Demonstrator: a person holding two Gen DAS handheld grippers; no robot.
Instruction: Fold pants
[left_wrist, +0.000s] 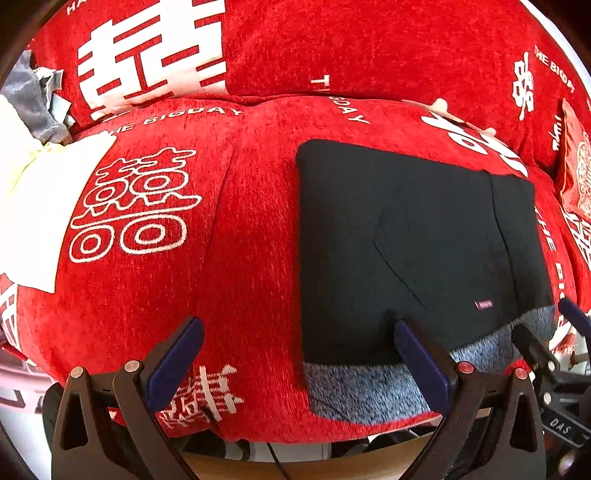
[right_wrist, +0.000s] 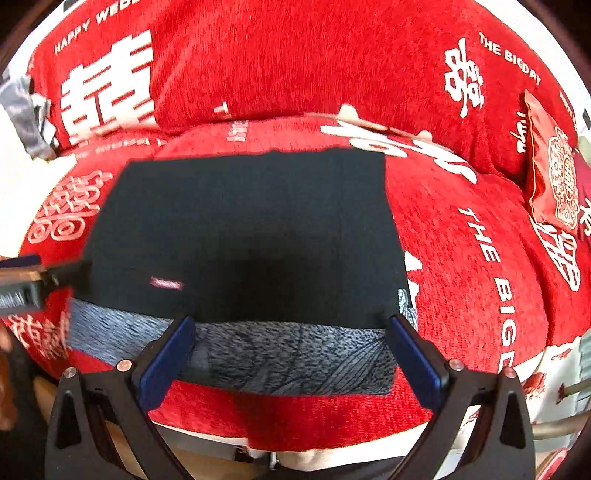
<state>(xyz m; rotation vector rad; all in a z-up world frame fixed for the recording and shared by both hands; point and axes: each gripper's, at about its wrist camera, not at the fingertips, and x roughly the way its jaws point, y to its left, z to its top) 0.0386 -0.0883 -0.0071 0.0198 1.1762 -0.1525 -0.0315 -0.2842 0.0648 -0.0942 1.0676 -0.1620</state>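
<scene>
The black pants (left_wrist: 413, 236) lie folded into a flat rectangle on the red sofa seat, with a grey knit waistband (left_wrist: 369, 391) along the near edge and a small pink label (left_wrist: 483, 305). My left gripper (left_wrist: 299, 332) is open and empty, above the near left corner of the pants. In the right wrist view the pants (right_wrist: 251, 229) fill the middle, waistband (right_wrist: 288, 362) nearest. My right gripper (right_wrist: 290, 328) is open and empty, jaws spread over the waistband's right half. The left gripper's tip (right_wrist: 44, 277) shows at the left edge.
The red sofa cover (left_wrist: 240, 229) has white characters and "THE BIGDAY" lettering. White cloth (left_wrist: 33, 206) and grey fabric (left_wrist: 26, 99) lie at the far left. A red patterned pillow (right_wrist: 554, 177) leans at the right. The seat's front edge (right_wrist: 295, 432) drops to the floor below the grippers.
</scene>
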